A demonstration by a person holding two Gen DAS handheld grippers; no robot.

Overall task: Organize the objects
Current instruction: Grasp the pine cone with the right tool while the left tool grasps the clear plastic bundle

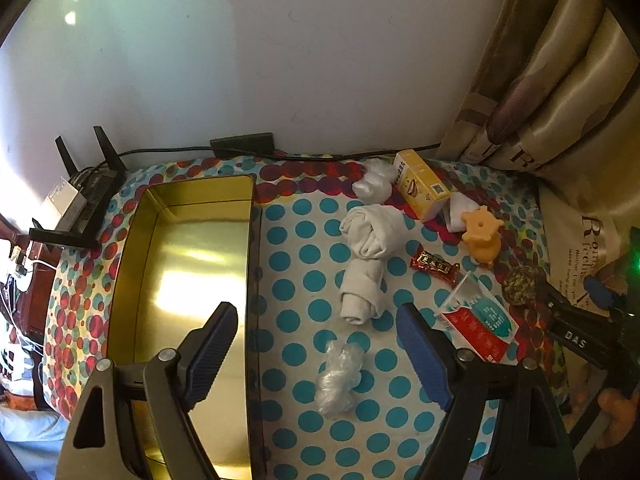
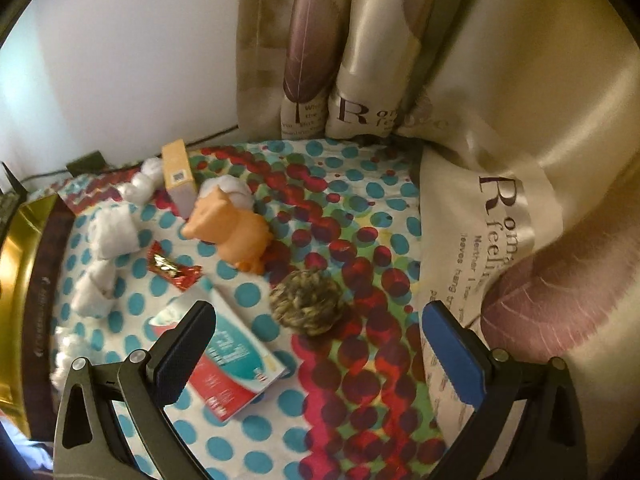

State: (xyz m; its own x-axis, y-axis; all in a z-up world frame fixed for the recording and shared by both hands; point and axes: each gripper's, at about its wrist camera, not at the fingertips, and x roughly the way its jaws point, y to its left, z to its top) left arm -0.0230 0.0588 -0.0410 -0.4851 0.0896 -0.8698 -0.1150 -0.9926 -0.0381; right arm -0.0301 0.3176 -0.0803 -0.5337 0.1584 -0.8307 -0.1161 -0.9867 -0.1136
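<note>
1. Gold and empty: found the tin (image 1: 192, 264) at the left of the cloth (image 1: 296, 240); counted, loose to its right, two sock rolls (image 1: 370, 232), a plastic wad (image 1: 340, 376), a box (image 1: 420, 184), a toy (image 1: 482, 240), a candy (image 1: 434, 266), a packet (image 1: 480, 320) and a ball (image 1: 520, 284).
2. Read the left gripper (image 1: 316, 312) as open and holding nothing, tilted down above the wad and the nearer roll, one finger over the tin's right wall.
3. Read the right gripper (image 2: 320, 312) as wide open, also empty, hung above the ball, with the packet under its left finger and the curtain (image 2: 500, 200) just beside its right one.
4. Judged the wad slippery and springy: feared a squirt out of the pads, or a pinch of the cloth along with it, then a drag on everything else.
5. Feared a knock on the tin's wall on the way down, enough to shove the tin.
6. Judged the ball free to roll: expected an off-centre close to send it toward the toy or off the cloth.
7. Feared a snag of the right finger in the curtain, and a clash of the two grippers near the packet.
</note>
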